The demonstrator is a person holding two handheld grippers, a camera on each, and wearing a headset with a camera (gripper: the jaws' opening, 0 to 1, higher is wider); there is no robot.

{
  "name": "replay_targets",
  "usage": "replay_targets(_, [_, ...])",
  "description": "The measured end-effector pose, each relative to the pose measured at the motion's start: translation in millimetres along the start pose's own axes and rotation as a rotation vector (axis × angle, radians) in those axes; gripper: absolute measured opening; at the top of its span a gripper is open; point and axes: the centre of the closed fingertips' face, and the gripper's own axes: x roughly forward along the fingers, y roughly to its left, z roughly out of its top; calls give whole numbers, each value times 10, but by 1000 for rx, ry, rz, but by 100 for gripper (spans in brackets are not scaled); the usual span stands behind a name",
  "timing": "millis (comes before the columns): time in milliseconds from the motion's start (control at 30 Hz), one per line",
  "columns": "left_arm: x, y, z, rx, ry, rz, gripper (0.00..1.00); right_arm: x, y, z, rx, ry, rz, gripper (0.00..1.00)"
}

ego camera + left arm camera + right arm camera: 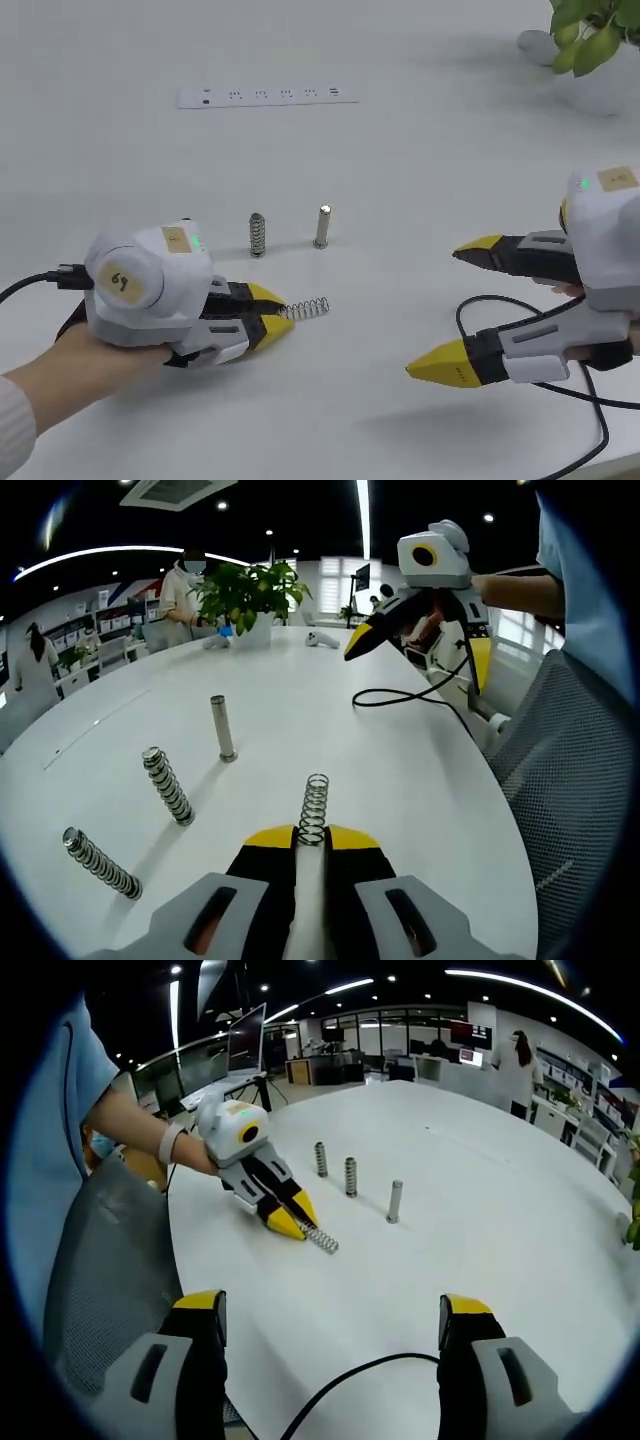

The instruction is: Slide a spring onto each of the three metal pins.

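Left tongs are clamped shut on the near end of a loose spring. It is gripped by one end, likely so the far, open end stays free to go over a pin top. The spring is held low and nearly flat over the counter; whether it touches cannot be told. Right tongs are spread wide with nothing held and are kept well apart on the right, judged as standing clear. The spring is seen as thin silvery wire, short and straight, with open, even coils. Beyond it, the bare pin stands upright and polished, judged the one remaining target. To its left, two sprung pins are noted, coils stacked along the shafts. A power strip lies at the far side.
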Motion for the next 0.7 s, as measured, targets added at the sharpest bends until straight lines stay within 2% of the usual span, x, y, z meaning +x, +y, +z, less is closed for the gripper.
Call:
replay_targets(33, [-5,20,-2,3,1,13,2,1,0,-1,0,0,1,86])
replay_targets(300, [-14,24,19,-26,-17,19,2,4,7,-11,-1,4,2,86])
replay_targets(700, [-67,49,42,-40,-34,29,1,22,22,3,-5,7,6,86])
